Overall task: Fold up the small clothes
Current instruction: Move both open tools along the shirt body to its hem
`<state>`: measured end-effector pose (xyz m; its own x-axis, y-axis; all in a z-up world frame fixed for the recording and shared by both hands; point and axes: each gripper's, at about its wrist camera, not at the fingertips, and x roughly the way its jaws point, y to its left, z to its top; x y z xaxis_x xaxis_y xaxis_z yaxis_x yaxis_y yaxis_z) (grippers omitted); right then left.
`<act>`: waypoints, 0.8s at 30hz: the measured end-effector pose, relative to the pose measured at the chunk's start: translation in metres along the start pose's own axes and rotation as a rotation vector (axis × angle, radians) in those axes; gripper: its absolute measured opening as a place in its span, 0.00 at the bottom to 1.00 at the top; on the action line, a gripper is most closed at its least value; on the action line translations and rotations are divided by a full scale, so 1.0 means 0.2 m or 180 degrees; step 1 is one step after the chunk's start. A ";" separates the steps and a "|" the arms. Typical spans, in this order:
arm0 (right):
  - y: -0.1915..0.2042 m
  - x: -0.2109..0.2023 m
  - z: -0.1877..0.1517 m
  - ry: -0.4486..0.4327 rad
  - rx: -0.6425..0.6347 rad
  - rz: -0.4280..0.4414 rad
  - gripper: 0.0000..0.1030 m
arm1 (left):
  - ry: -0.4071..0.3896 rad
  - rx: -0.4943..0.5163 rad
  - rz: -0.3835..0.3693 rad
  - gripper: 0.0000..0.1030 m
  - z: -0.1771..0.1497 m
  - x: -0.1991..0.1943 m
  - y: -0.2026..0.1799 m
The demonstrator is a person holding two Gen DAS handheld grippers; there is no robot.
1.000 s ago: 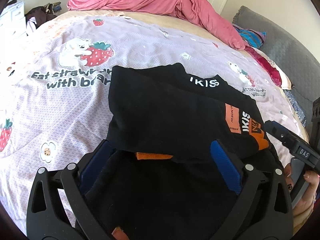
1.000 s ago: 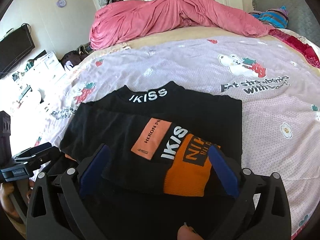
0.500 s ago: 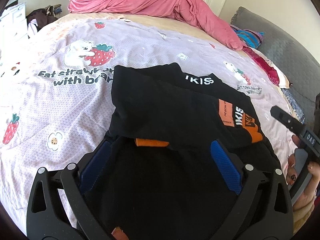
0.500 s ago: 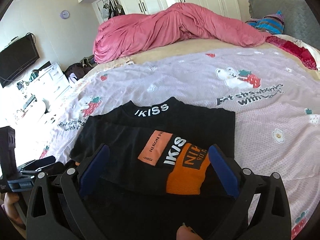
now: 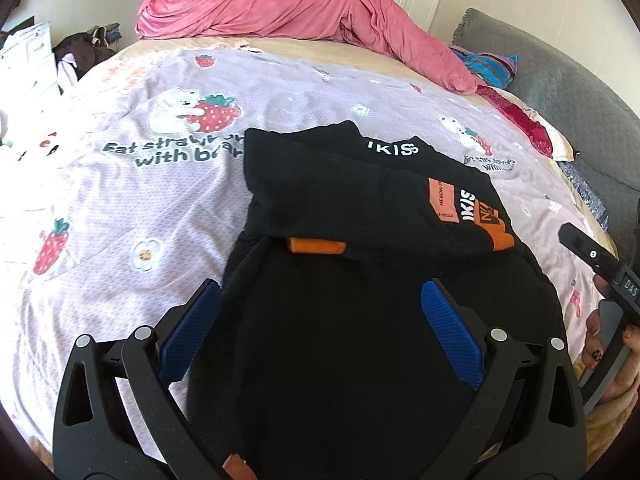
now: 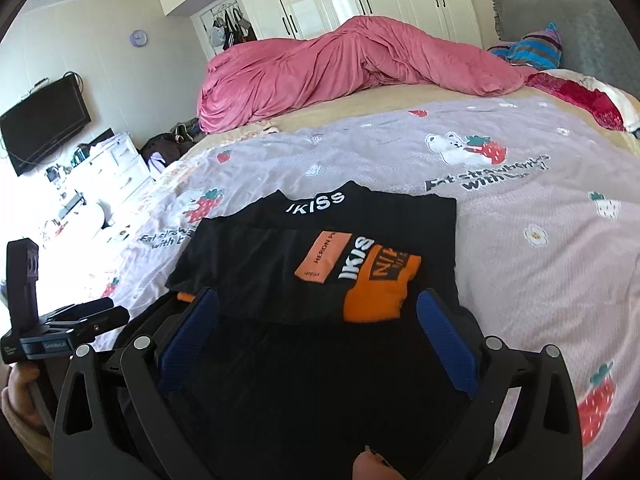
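Sunlit bedroom, with a wide bed (image 5: 120,216) under a lilac sheet printed with strawberries and bears, a heaped pink duvet (image 6: 340,68) at its far side and white wardrobes behind. On the sheet lies the one task item in view, a black garment (image 5: 340,208) with white lettering at the collar and an orange panel.

It looks part folded. Its sides appear turned in, giving a narrow block, and one fold lies across the upper part with the orange panel (image 6: 376,288) on top. The lower length runs back unfolded toward both cameras. As I judge it, what is left is to bring that near portion up over the rest and square the bundle off; no other clothes waiting to be folded can be made out.

The left gripper (image 5: 320,332) has its blue pads spread wide, with the unfolded black cloth lying between and beyond them; nothing is pinched. The right gripper (image 6: 318,332) is likewise spread, straddling the near part of the garment, the orange panel just ahead of its fingertips. Each gripper appears at the edge of the other's view, held by a hand (image 5: 612,364).
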<state>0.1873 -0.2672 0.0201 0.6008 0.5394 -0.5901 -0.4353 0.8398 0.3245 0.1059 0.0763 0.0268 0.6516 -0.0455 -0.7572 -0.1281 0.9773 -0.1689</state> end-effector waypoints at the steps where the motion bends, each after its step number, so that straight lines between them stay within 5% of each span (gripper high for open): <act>1: 0.00 -0.02 -0.02 0.0004 0.0005 0.0003 0.96 | -0.0003 0.0011 0.0015 0.91 -0.01 -0.02 0.01; 24: -0.12 -0.30 -0.45 0.0363 0.0154 -0.0321 0.96 | 0.0058 -0.0270 0.0104 0.91 -0.29 -0.20 0.26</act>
<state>0.1024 -0.3258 -0.0190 0.5587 0.4438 -0.7007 -0.3419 0.8929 0.2929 0.0288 0.1174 0.0115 0.6325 -0.0183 -0.7743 -0.2125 0.9573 -0.1962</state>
